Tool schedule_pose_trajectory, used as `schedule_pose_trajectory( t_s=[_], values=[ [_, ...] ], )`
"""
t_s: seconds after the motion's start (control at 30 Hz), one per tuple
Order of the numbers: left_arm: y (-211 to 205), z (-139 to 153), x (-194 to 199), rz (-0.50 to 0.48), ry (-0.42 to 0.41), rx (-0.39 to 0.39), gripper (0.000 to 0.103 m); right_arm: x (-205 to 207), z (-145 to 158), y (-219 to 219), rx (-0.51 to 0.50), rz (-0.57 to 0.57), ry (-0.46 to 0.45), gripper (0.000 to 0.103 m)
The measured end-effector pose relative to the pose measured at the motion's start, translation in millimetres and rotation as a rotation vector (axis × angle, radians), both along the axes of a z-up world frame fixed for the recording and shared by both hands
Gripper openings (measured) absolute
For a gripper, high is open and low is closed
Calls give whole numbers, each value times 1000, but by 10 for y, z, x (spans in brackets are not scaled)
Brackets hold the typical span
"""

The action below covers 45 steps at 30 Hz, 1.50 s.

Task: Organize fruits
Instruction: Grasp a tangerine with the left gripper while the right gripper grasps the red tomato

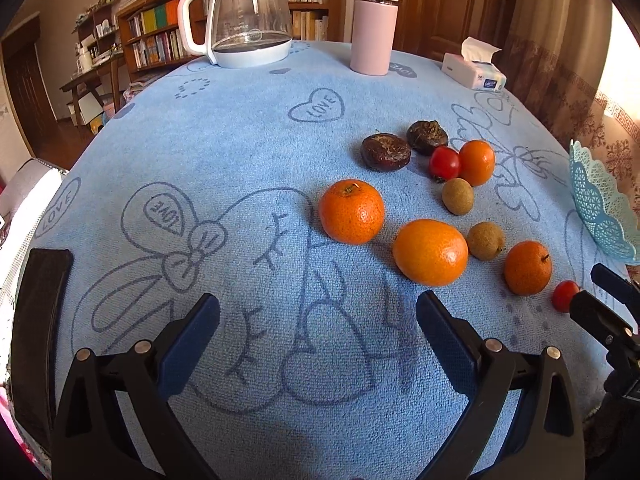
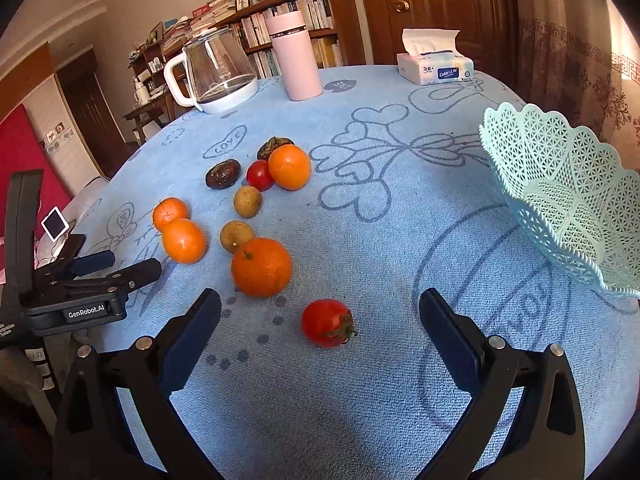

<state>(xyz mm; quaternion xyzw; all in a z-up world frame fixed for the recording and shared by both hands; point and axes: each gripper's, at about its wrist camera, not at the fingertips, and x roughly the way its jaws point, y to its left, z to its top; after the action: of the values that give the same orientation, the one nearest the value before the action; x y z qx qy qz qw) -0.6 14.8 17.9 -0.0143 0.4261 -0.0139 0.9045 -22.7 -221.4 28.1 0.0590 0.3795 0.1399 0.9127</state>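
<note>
Our right gripper (image 2: 320, 340) hangs spread wide, bracketing the near tomato (image 2: 326, 322), handiest for the basket (image 2: 568, 200) on the right; our left gripper (image 1: 318, 332) gapes empty.

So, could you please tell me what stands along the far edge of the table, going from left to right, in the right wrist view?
Glass kettle → pink flask → tissue box. Further right and nearer the camera comes the pale blue lattice basket.
</note>
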Motion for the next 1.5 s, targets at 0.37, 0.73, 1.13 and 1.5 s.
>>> schedule_pose_trajectory(
  t_s=[0.37,0.73,1.13,1.5],
  values=[
    [-48,265,215,14,-57,11,88,-116,251,-206,69,0,-53,101],
    [-55,59,572,-3,33,-52,61,-127,141,-228,84,-10,-16,100],
    [5,-2,533,-57,10,-173,39,-48,9,-117,60,28,48,74],
    [76,179,382,-17,-73,-119,39,75,-149,-35,13,26,132,45]
  ],
)
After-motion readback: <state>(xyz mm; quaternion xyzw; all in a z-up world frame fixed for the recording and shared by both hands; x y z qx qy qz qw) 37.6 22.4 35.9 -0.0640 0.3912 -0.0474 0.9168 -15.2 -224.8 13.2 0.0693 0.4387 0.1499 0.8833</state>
